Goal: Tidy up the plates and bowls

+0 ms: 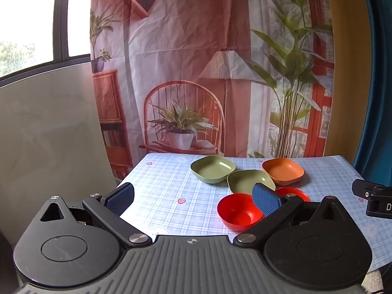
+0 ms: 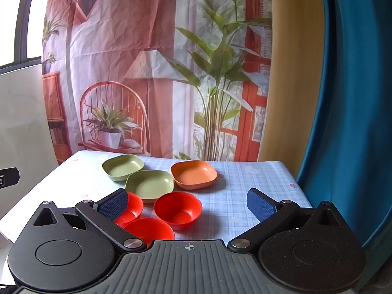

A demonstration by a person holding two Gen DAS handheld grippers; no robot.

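- Both the left gripper (image 1: 193, 197) and the right gripper (image 2: 187, 202) were tilted down, jaws wide apart, holding nothing.
- Three red bowls (image 2: 177, 209), two green dishes (image 2: 149, 186) and an orange dish (image 2: 193, 174) sat clustered on the checked surface (image 2: 245, 183), all empty.

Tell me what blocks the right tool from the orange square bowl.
Two red bowls: one sits directly between the open right tool and the orange bowl; another lies nearer, just below it. A reach from the bare cloth on the right looks clear.
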